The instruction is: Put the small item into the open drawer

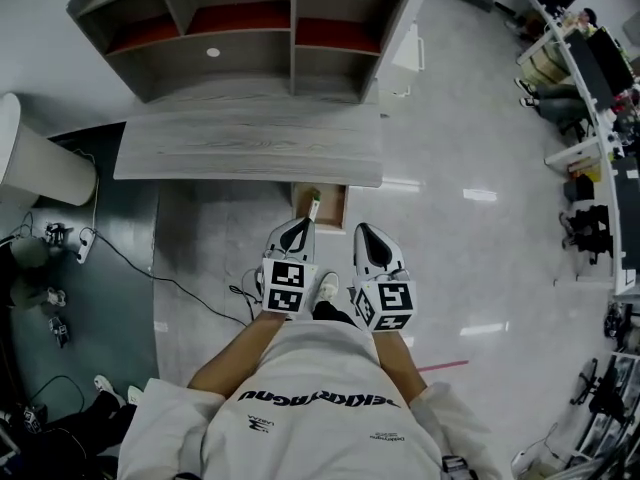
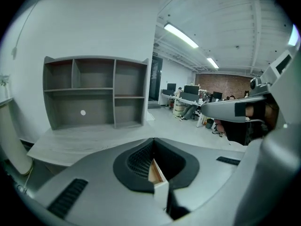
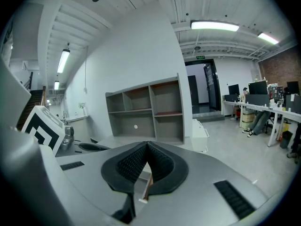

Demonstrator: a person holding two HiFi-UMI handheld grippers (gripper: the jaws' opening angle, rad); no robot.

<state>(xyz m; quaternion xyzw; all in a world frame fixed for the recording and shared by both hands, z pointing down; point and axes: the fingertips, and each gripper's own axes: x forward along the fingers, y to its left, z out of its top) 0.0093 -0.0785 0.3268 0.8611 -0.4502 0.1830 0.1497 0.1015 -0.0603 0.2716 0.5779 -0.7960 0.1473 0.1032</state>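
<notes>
A wooden drawer stands pulled out under the front edge of the grey desk. A small pale item lies at the drawer's left side. My left gripper hangs just in front of the drawer, its jaws shut with nothing between them. My right gripper is beside it on the right, also shut and empty. In the left gripper view the closed tips frame a corner of the drawer. The right gripper view shows its closed tips over the drawer's edge.
A grey shelf unit stands on the desk, with a white disc on one shelf. Cables and small devices lie on the floor at the left. Office desks and chairs fill the far right. The person's shoe is below the grippers.
</notes>
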